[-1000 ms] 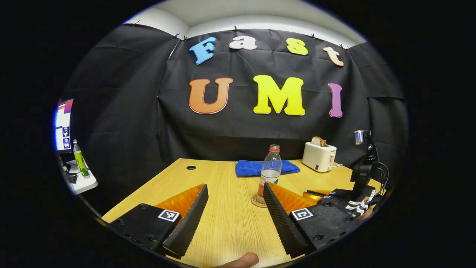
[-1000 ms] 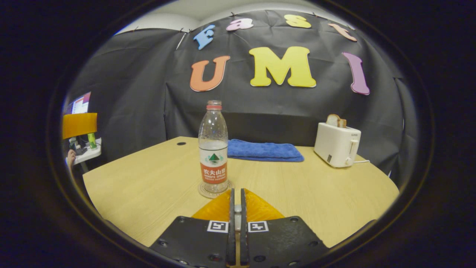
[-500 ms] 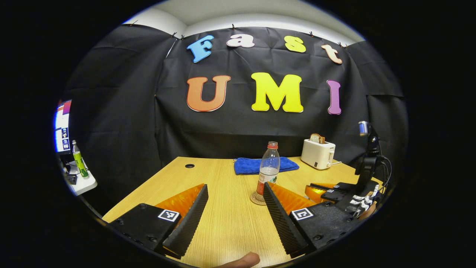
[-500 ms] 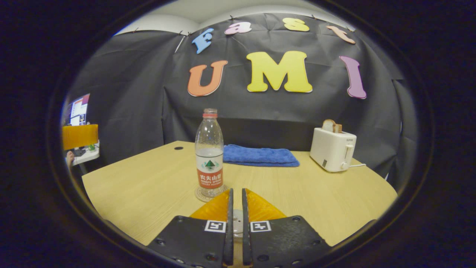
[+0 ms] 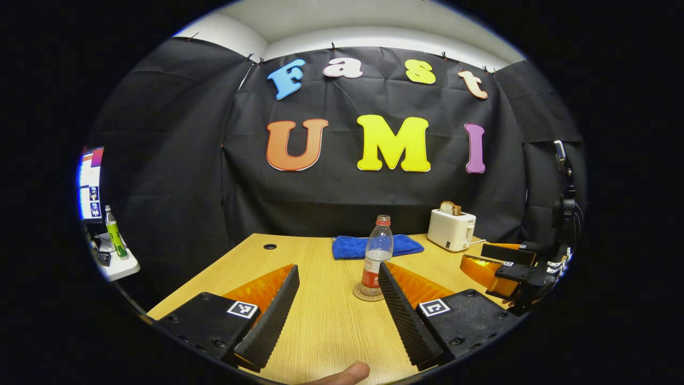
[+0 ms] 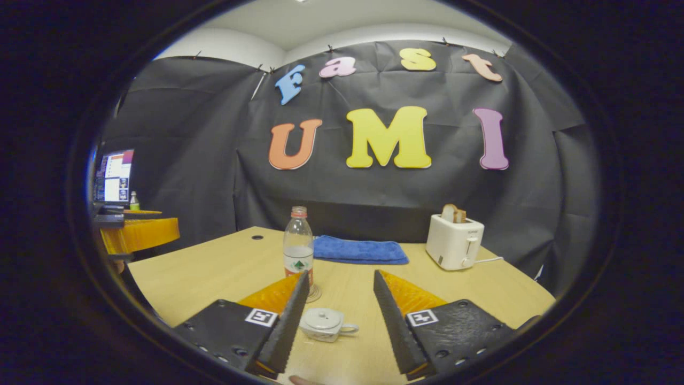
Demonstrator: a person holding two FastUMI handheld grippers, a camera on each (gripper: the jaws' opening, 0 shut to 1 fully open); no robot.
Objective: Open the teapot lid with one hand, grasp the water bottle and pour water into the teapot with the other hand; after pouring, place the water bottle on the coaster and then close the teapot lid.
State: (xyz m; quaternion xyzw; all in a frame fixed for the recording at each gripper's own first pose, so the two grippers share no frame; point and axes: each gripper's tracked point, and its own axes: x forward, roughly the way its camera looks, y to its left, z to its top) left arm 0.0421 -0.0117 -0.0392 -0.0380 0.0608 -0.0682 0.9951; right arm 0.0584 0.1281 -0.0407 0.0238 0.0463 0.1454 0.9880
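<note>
A clear water bottle [image 5: 377,251] with a red cap and red label stands upright on a round coaster [image 5: 367,293] mid-table. My left gripper [image 5: 338,270] is open, short of the bottle, and nothing is between its fingers. In the right gripper view, a small white teapot [image 6: 323,324] with its lid on sits on the table, low between the fingers of my open right gripper [image 6: 341,275]. The bottle [image 6: 297,250] stands beyond the teapot, just left of centre. The right gripper [image 5: 483,260] also appears at the right of the left gripper view, raised above the table.
A folded blue towel [image 6: 359,250] lies at the back of the wooden table [image 5: 326,326]. A white toaster [image 6: 454,241] holding bread stands at the back right. A side shelf with a green bottle [image 5: 113,235] and a monitor [image 6: 113,175] lies off to the left. A fingertip [image 5: 347,373] shows at the bottom edge.
My right gripper has opened, risen and drawn back, and the lidded teapot has come into view between its fingers. The left gripper stays open and has backed off a little from the bottle.
</note>
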